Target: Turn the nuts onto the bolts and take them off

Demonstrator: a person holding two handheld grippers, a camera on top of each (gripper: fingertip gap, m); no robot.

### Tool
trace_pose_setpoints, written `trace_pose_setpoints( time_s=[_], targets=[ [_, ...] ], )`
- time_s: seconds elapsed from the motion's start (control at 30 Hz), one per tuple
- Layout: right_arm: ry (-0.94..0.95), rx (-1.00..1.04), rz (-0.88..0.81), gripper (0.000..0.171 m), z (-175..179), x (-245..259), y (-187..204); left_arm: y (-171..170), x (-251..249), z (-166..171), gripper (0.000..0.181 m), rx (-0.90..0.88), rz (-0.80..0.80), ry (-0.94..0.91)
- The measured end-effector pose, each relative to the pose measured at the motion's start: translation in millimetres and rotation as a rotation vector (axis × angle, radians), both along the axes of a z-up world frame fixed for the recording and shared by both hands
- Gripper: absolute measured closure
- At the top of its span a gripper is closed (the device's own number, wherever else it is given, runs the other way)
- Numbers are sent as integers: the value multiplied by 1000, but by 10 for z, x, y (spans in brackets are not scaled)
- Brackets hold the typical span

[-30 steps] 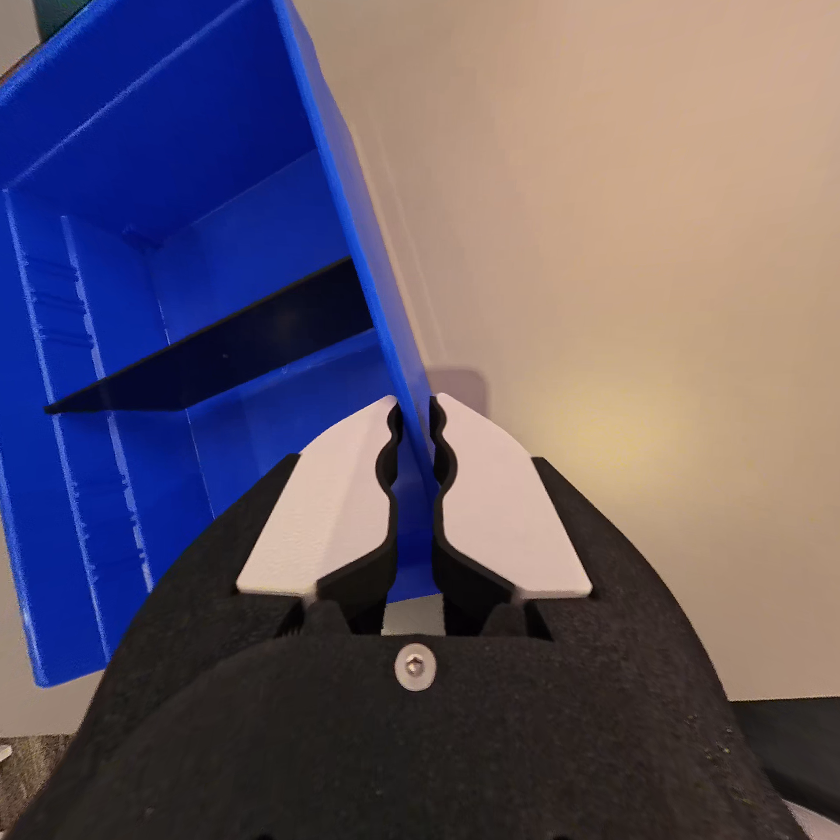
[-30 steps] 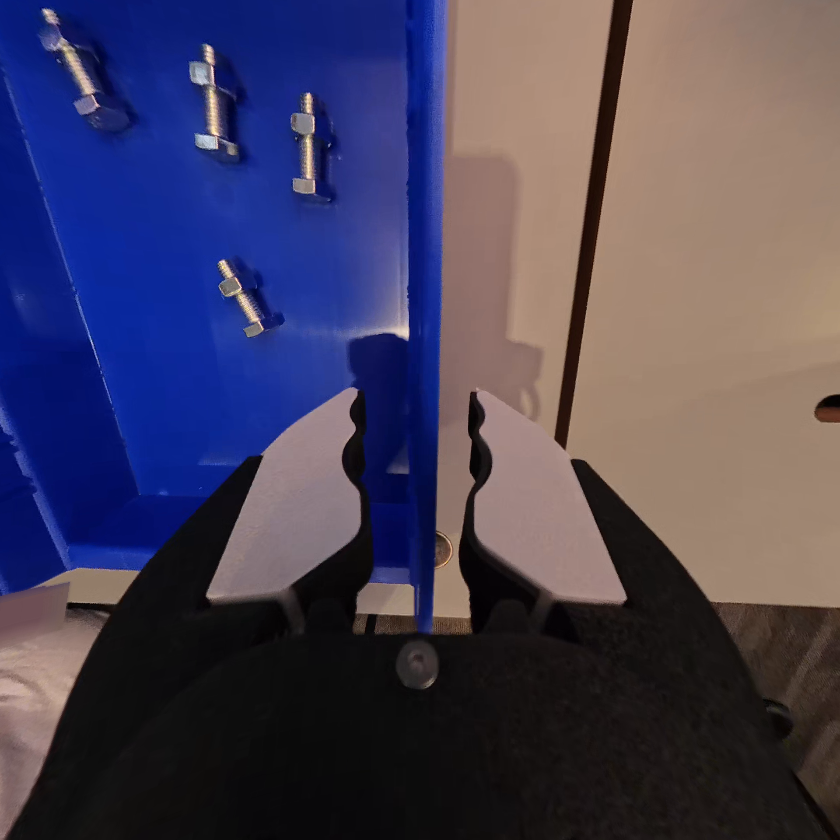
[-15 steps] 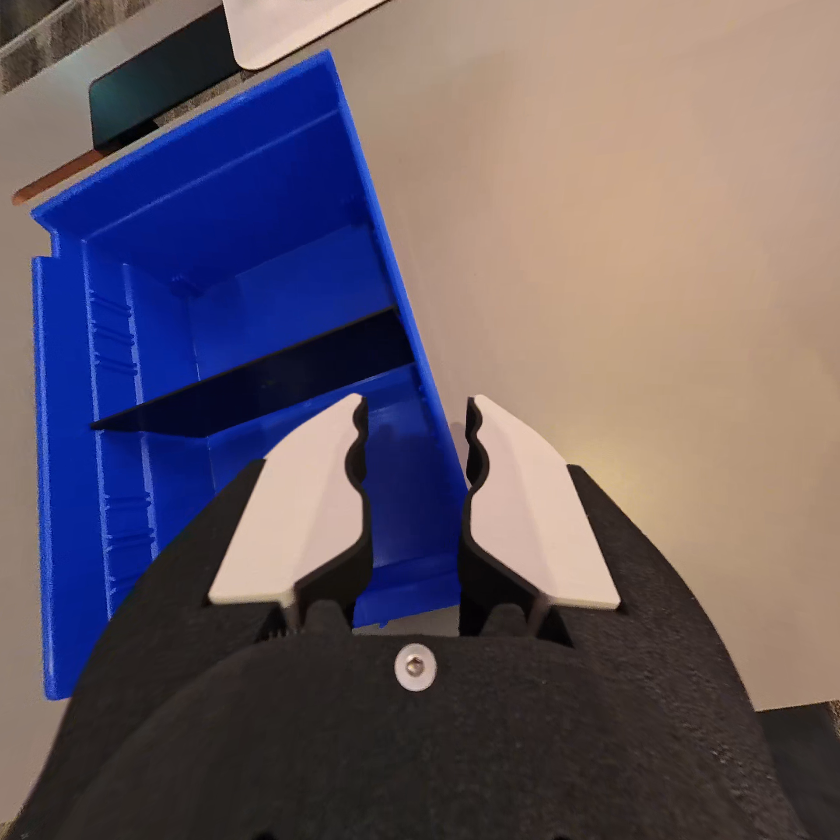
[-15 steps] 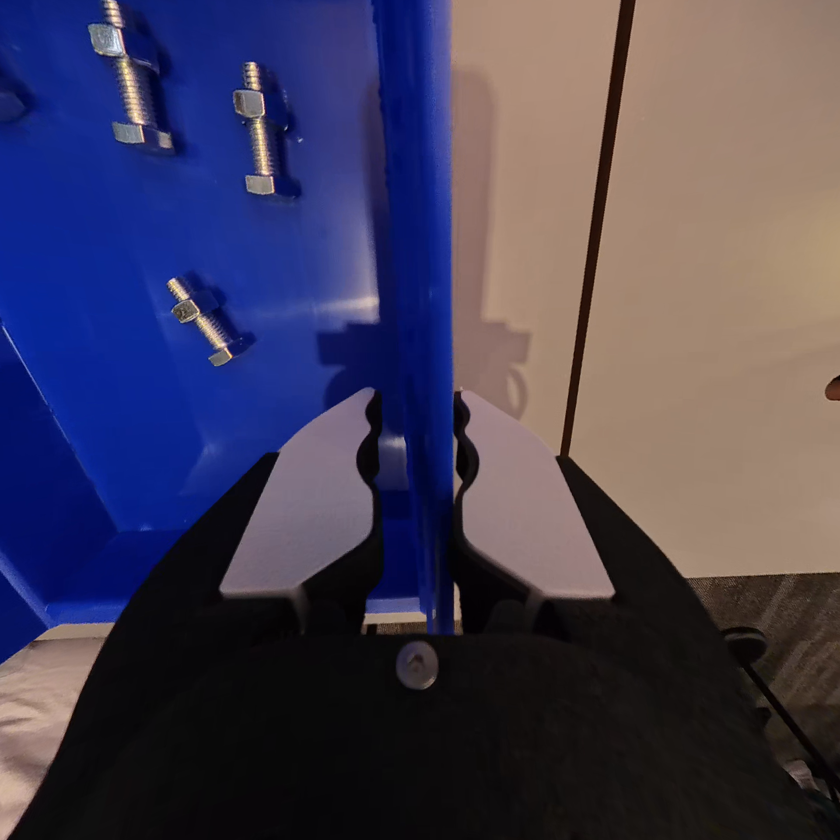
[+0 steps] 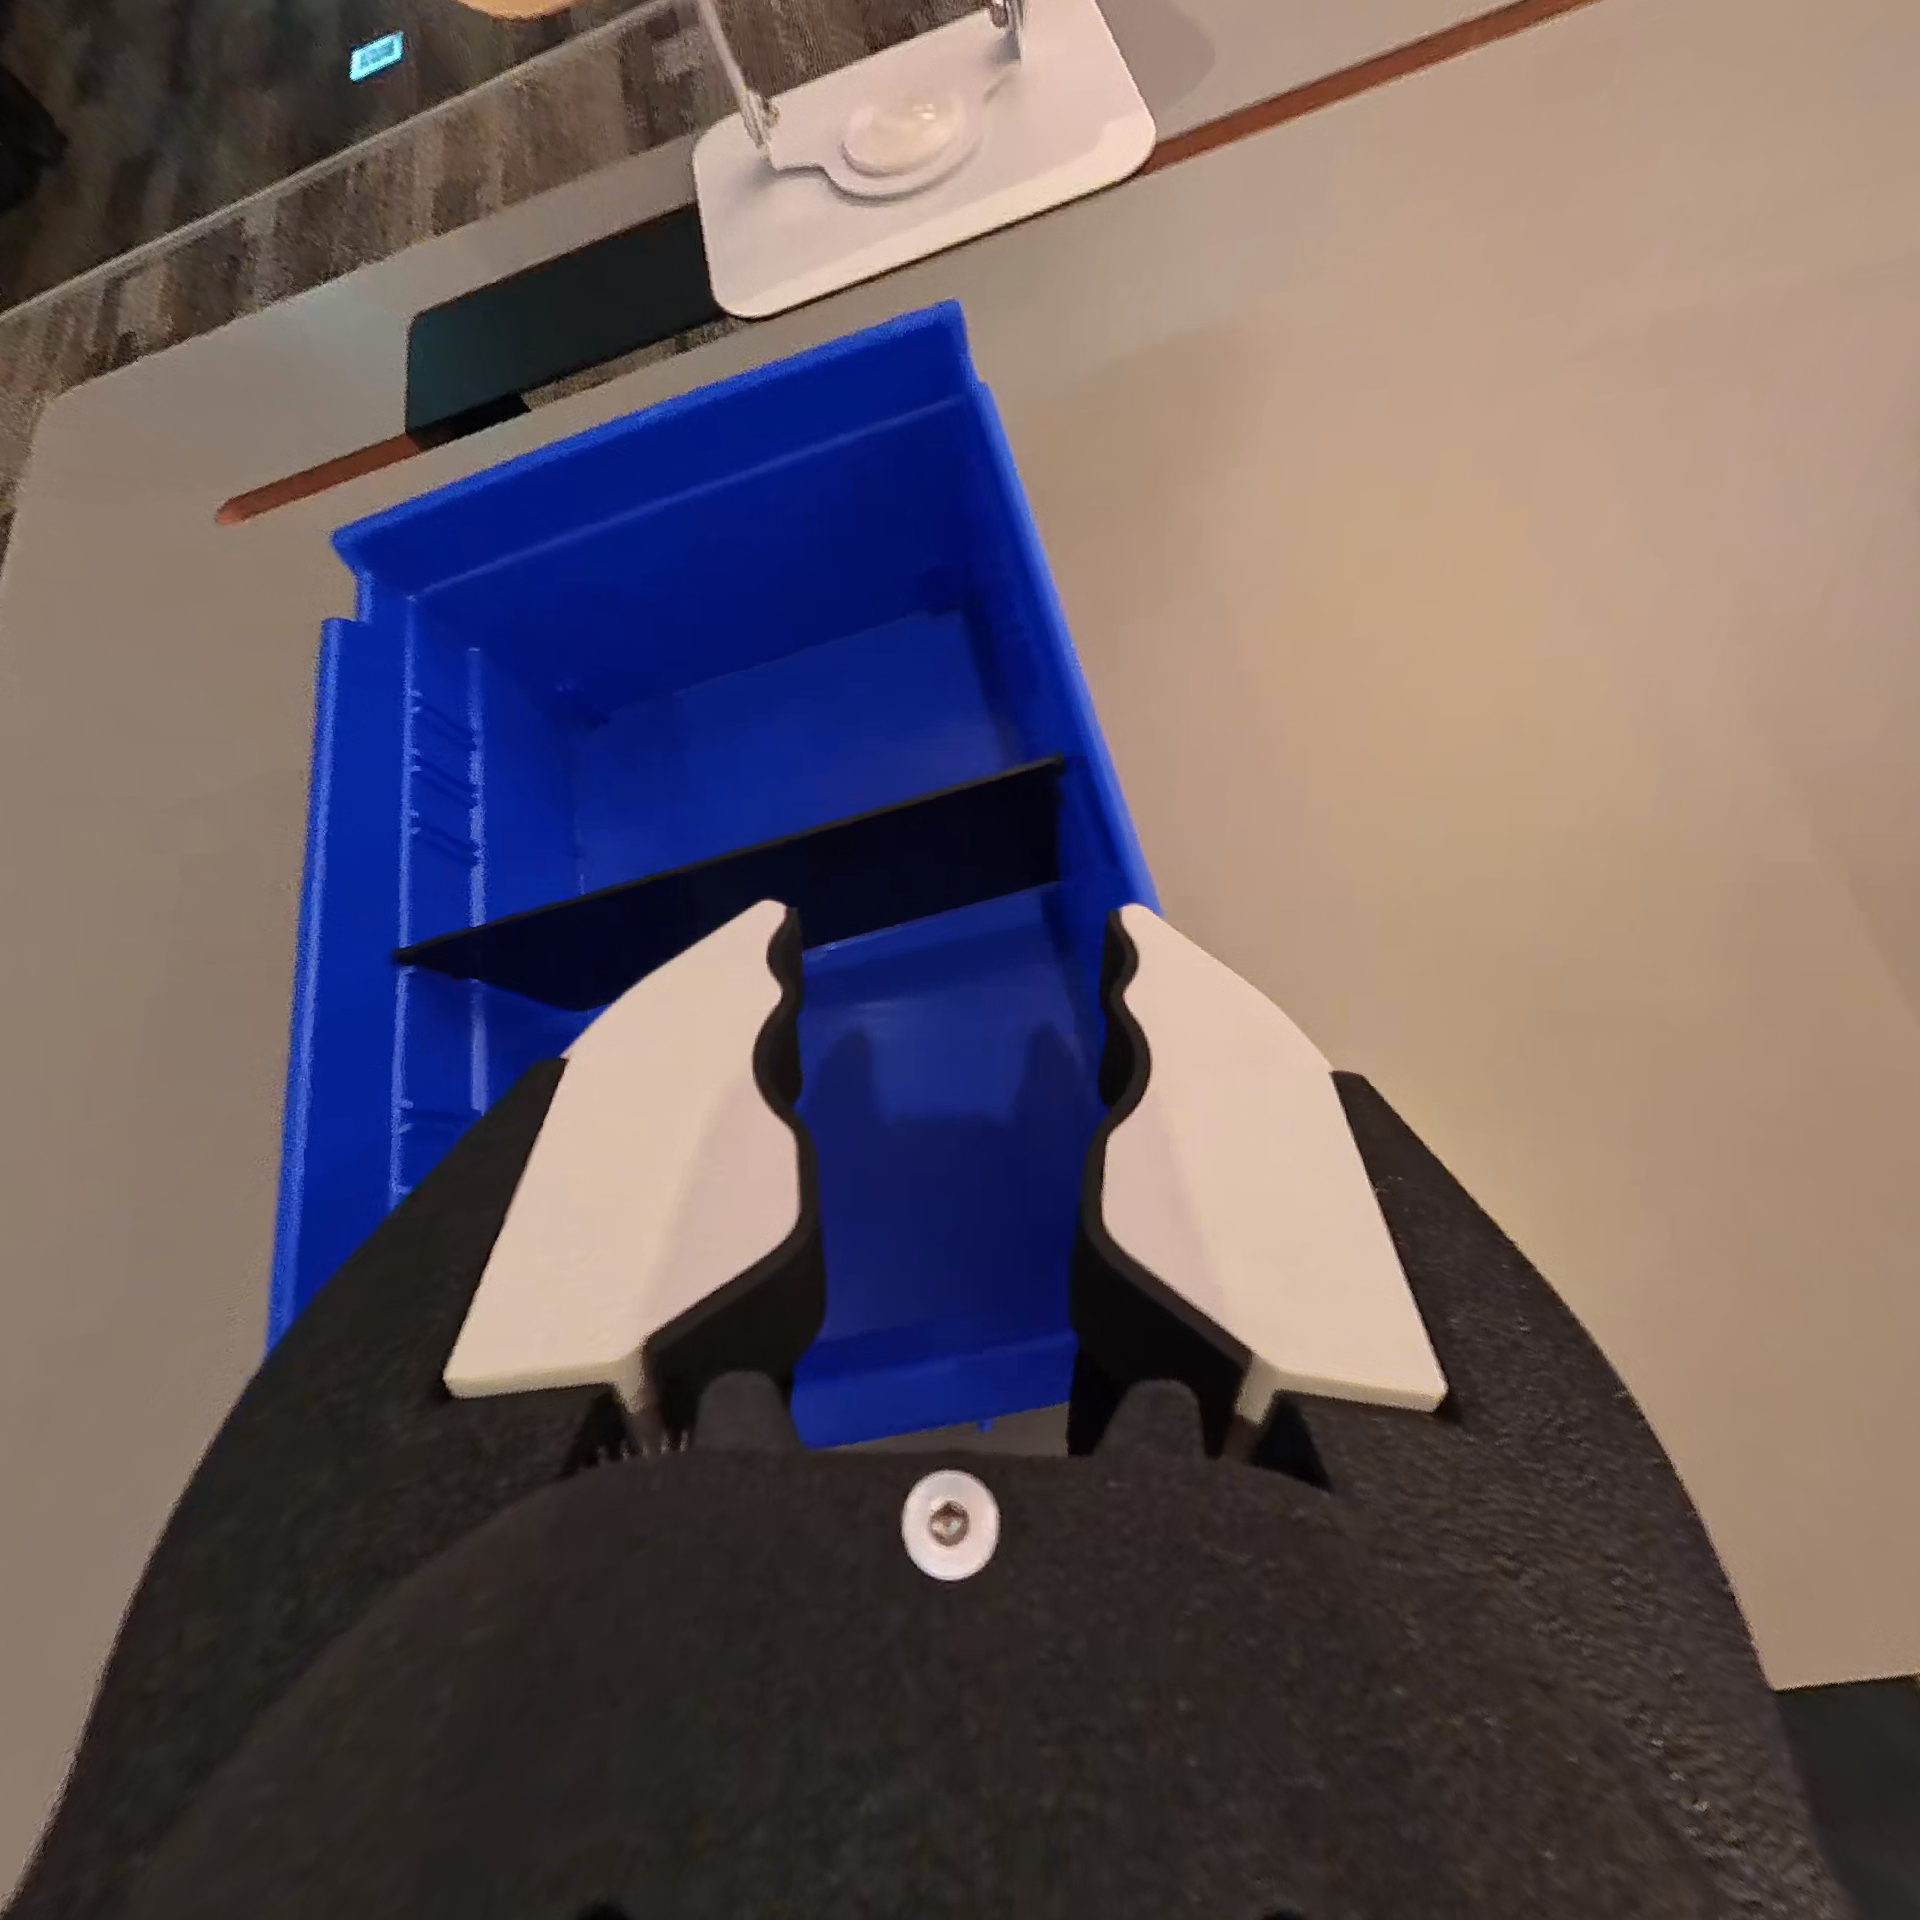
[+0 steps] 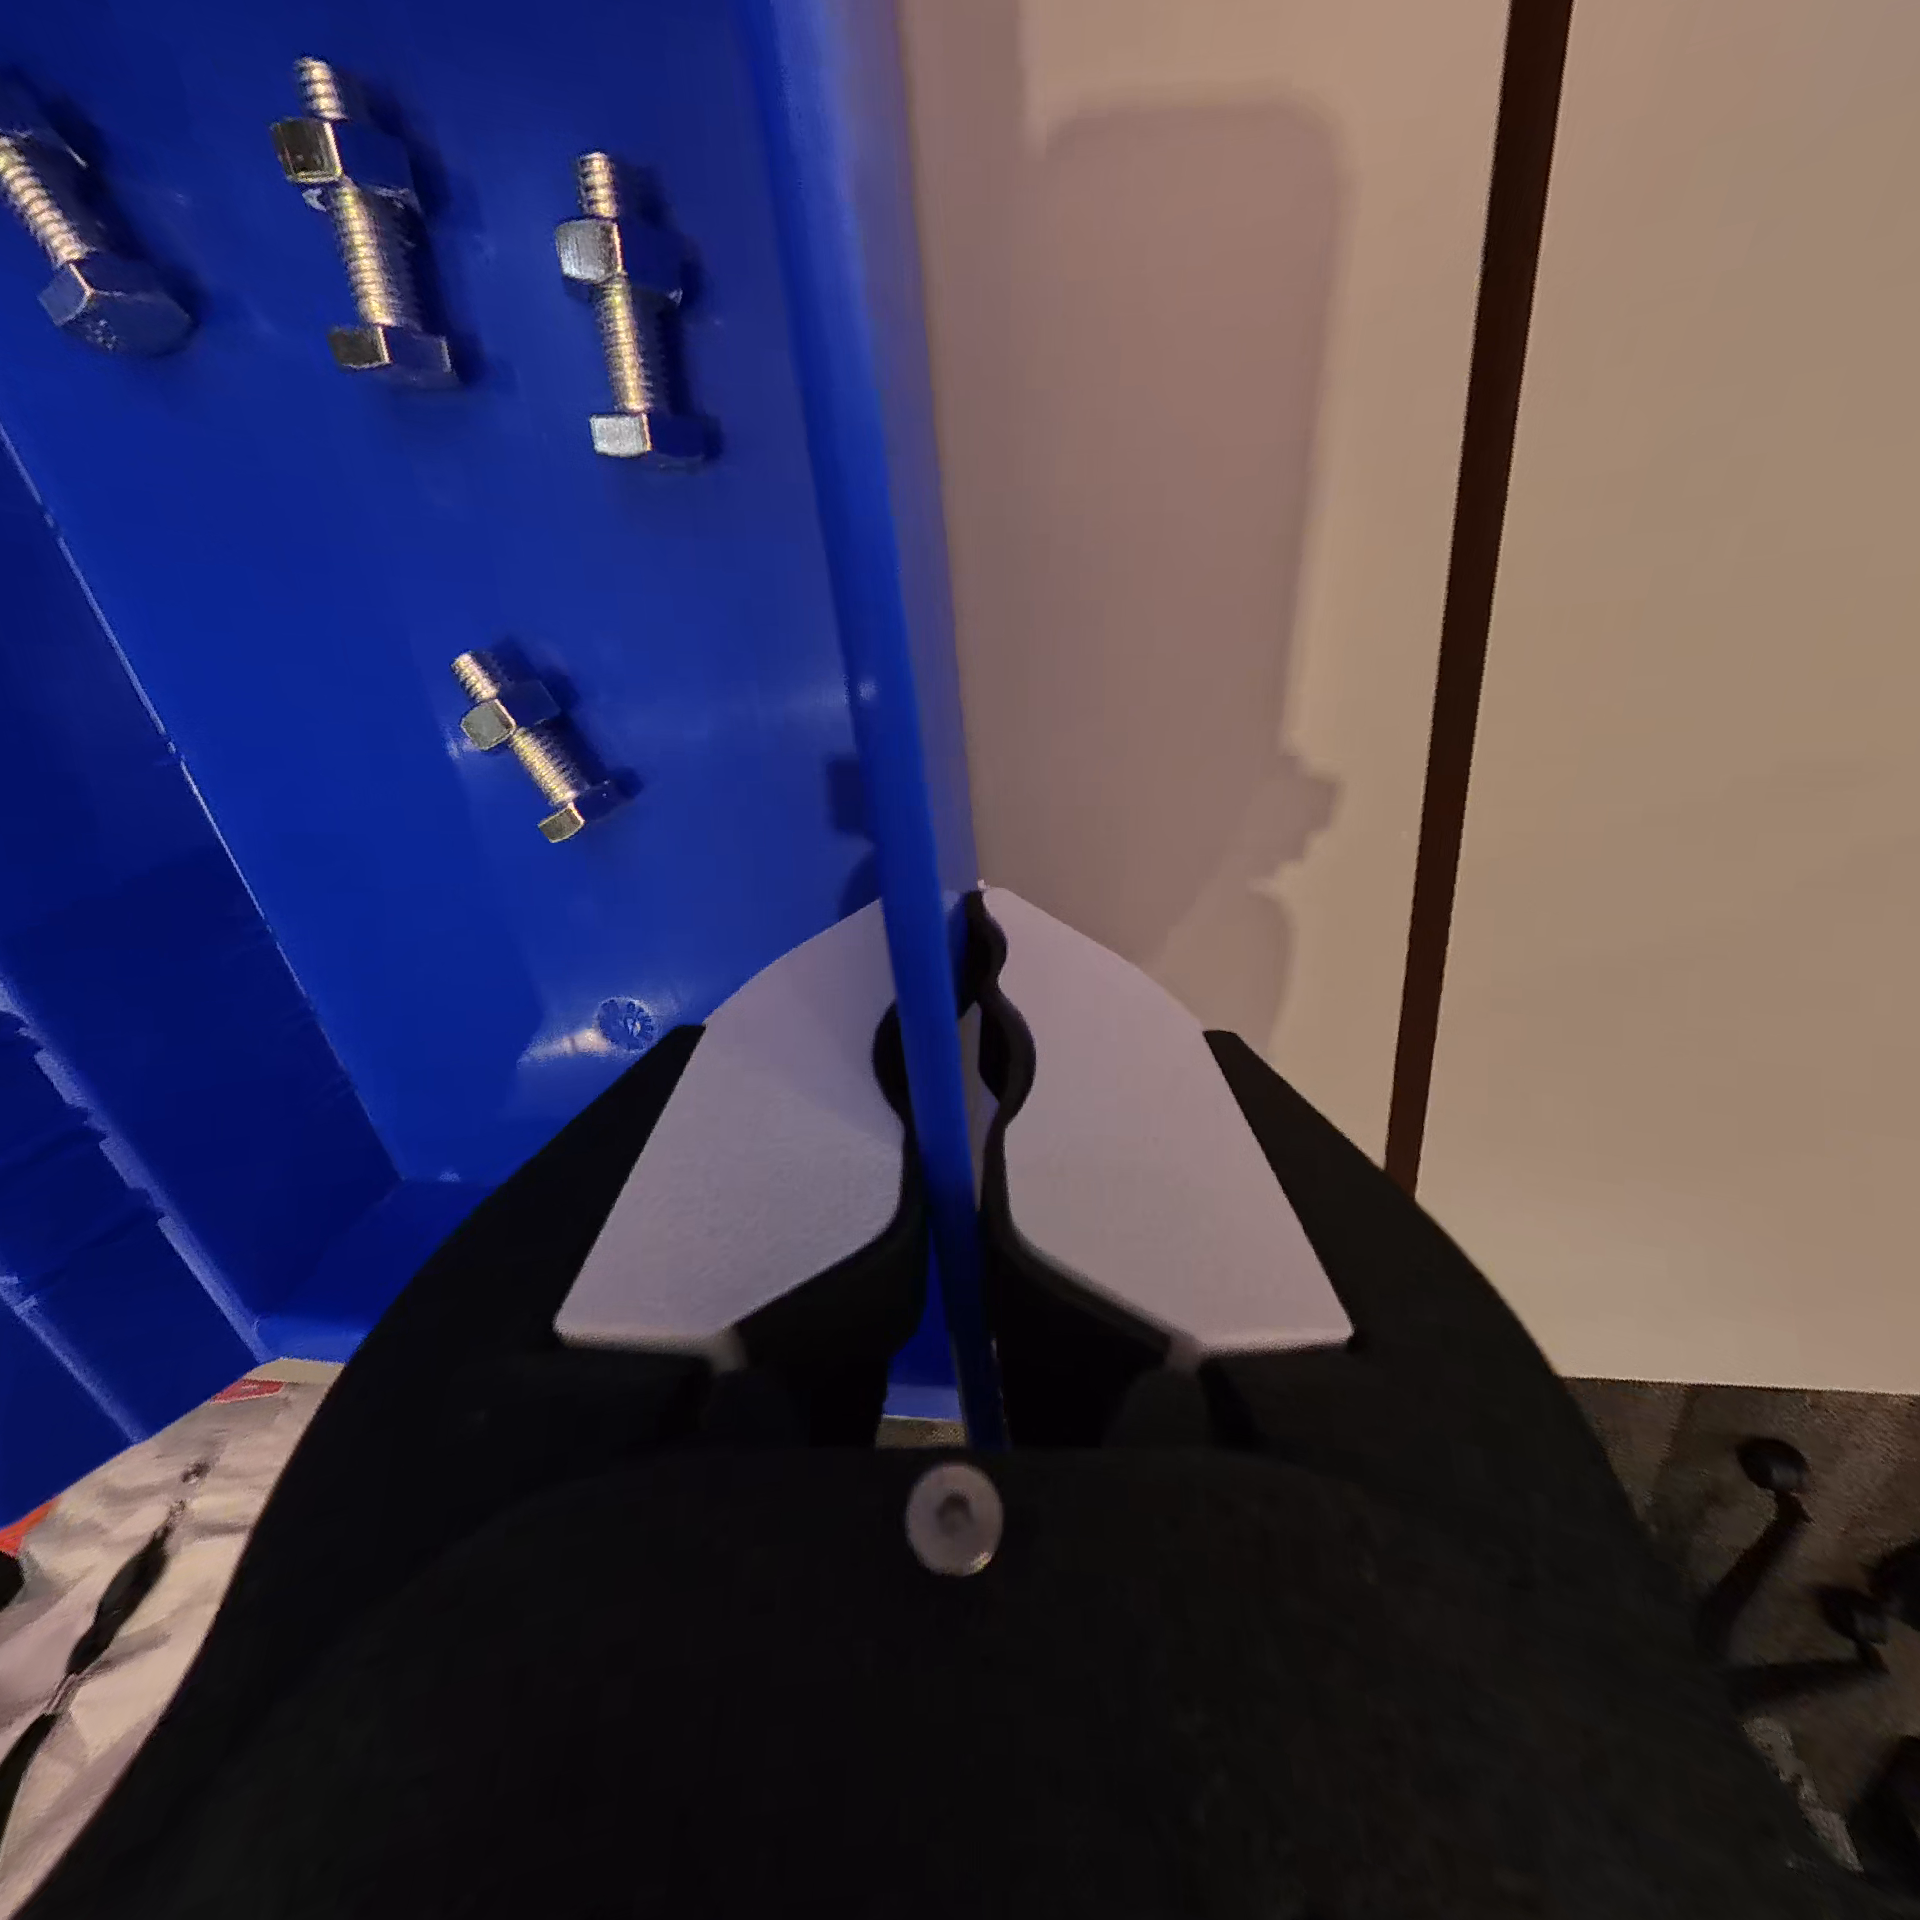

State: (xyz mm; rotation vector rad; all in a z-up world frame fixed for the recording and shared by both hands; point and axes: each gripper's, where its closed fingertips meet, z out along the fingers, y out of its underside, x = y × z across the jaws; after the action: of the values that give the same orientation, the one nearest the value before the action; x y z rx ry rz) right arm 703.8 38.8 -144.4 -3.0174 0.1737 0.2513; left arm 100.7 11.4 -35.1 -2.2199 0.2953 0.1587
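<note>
Right gripper [image 6: 940,914]: pressed together on the thin side wall of a blue bin [image 6: 862,582], its fingers either side of the rim; four bolts [image 6: 623,312] with nuts [image 6: 497,719] threaded on lie on the bin floor ahead and to its left, shafts running roughly away from it, so it is likely the nearer tool. Left gripper [image 5: 951,935]: spread, holding nothing, hovering over the near compartment of a second blue bin [image 5: 364,831] with a black divider [image 5: 727,894] just ahead, no bolts visible. Surroundings: beige table [image 5: 1507,727], a white stand base [image 5: 925,156] beyond, carpet at the edges.
</note>
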Motion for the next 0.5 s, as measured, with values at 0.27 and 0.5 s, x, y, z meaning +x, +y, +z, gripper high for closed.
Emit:
trace_pose_setpoints(
  time_s=[0.27,0.5],
  targets=[
    [-5,-24,-49,166,132,-72,-89,-94,-370,65,127,11,25,-15],
    [11,-20,-70,166,383,-331,-132,-353,-1134,76,129,29,120,-26]
  ],
)
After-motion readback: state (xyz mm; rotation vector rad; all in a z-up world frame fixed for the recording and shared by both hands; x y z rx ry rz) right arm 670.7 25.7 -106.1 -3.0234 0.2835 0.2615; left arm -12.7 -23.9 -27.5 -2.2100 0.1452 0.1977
